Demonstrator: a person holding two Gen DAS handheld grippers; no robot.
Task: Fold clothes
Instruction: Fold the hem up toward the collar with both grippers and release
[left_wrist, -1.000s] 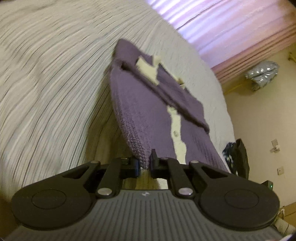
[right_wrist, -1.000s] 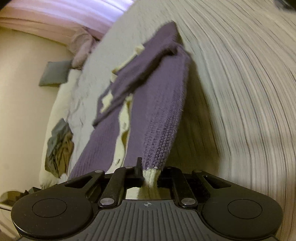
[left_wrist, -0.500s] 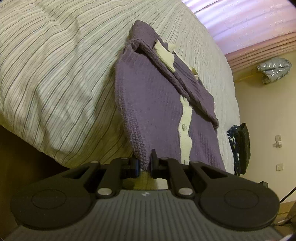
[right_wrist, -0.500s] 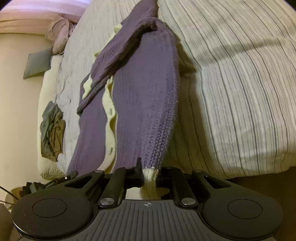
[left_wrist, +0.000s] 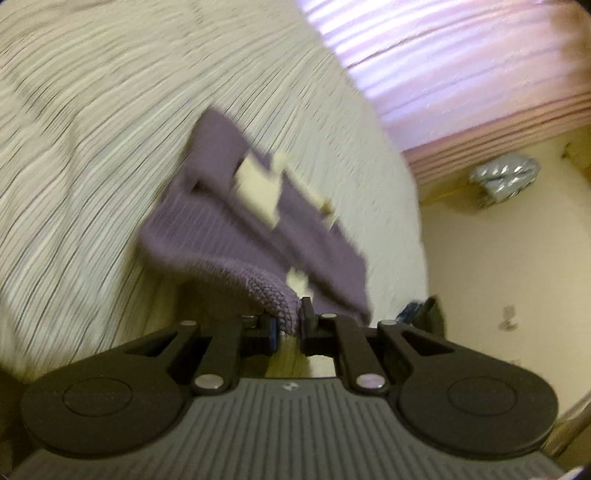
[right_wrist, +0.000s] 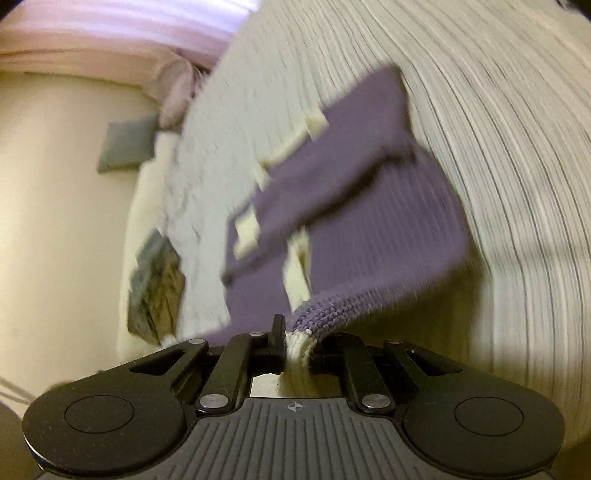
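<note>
Striped bedspread (left_wrist: 110, 129) w/ pink curtains (left_wrist: 443, 66) behind. Purple cardigan (left_wrist: 229, 229) lies partly on bed, near hem lifted: left gripper (left_wrist: 289, 325) clamped on purple corner, right gripper (right_wrist: 297, 341) clamped on cream ribbing.

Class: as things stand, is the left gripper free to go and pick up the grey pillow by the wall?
Probably not: the left gripper is shut on the purple cardigan, and so is the right gripper. The grey pillow lies across the bed.
</note>
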